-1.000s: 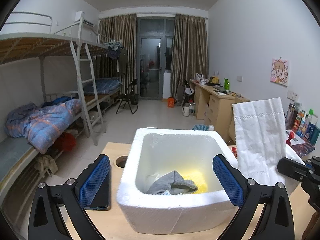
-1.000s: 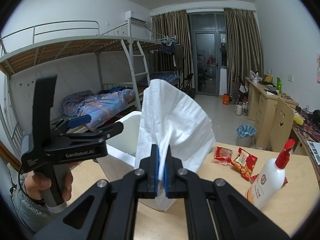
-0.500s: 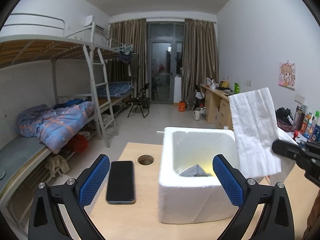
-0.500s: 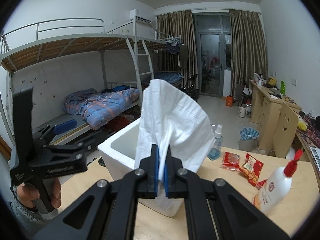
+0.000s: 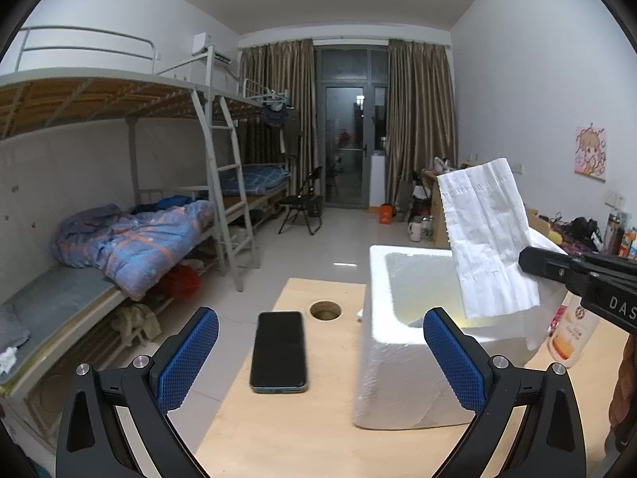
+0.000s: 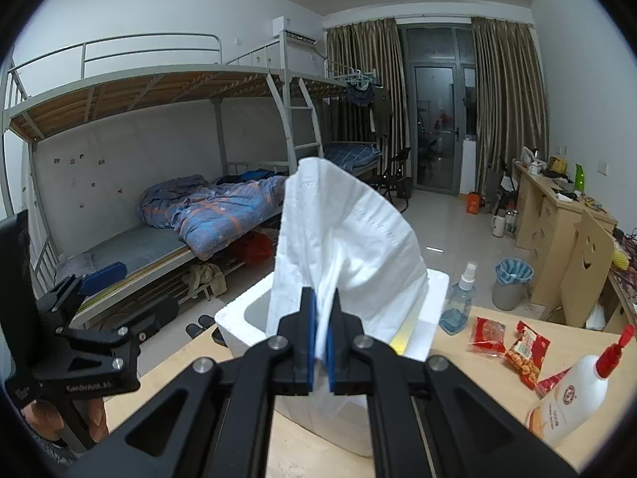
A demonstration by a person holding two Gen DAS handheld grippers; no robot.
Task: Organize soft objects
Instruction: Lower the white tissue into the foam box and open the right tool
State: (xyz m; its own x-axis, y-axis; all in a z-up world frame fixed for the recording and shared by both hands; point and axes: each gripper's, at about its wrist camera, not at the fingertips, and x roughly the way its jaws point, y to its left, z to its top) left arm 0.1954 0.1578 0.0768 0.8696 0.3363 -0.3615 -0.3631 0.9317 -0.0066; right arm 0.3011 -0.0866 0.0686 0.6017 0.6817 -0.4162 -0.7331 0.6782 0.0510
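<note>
white tissue (image 6: 342, 247) in right tool (image 6: 321, 342), foam box (image 6: 239, 314) interior mostly hidden

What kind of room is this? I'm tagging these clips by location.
Most likely a student dormitory: grey metal bunk beds with a ladder, and light wooden desks lining the opposite wall.

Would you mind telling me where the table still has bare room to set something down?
Bare wood shows in front of the phone and foam box, at the table's near edge. It is crowded right of the box: spray bottle, snack packets and white bottle.
</note>
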